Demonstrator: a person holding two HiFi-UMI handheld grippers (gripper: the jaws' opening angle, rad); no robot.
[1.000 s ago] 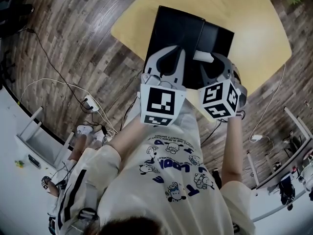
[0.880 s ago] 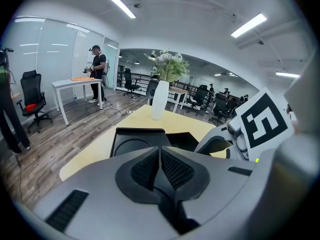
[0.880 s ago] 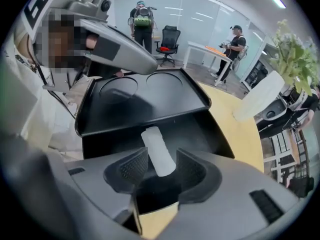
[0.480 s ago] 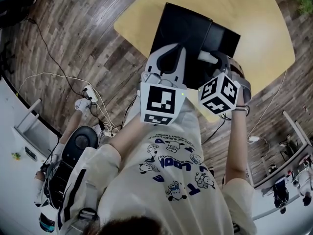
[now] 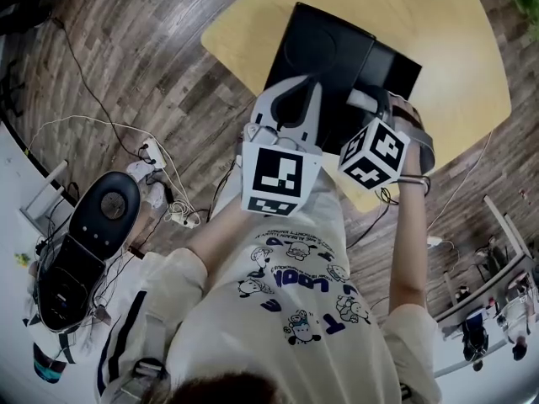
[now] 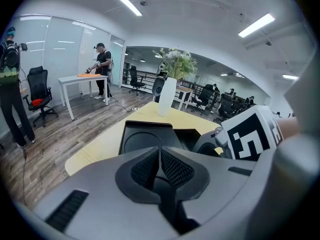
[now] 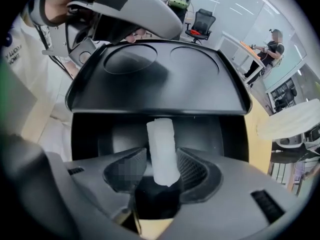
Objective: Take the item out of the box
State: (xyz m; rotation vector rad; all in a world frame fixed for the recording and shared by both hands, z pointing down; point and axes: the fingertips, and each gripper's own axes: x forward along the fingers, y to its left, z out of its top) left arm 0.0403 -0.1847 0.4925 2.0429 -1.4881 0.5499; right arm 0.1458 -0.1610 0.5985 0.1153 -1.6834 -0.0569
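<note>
surface: yellow table (image 5: 455,49) on a dark wood floor, open office around
item: white roll (image 7: 162,151), a short soft-looking cylinder, lying lengthwise between the jaws of the right gripper (image 7: 162,158), inside the black box (image 7: 160,84)
right gripper: jaws wide apart, pads just beside the roll
left gripper (image 6: 160,159): jaws together, empty, over the box beyond the roll
change: right gripper reaches further over the box; a black machine (image 5: 84,242) has come onto the floor at left

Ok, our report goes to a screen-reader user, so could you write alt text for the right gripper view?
A white roll stands between the wide-apart jaws of the right gripper, with the dark inside of an open black box behind it. Beyond, the box's lid shows two round hollows, and the left gripper reaches in at the top edge.
</note>
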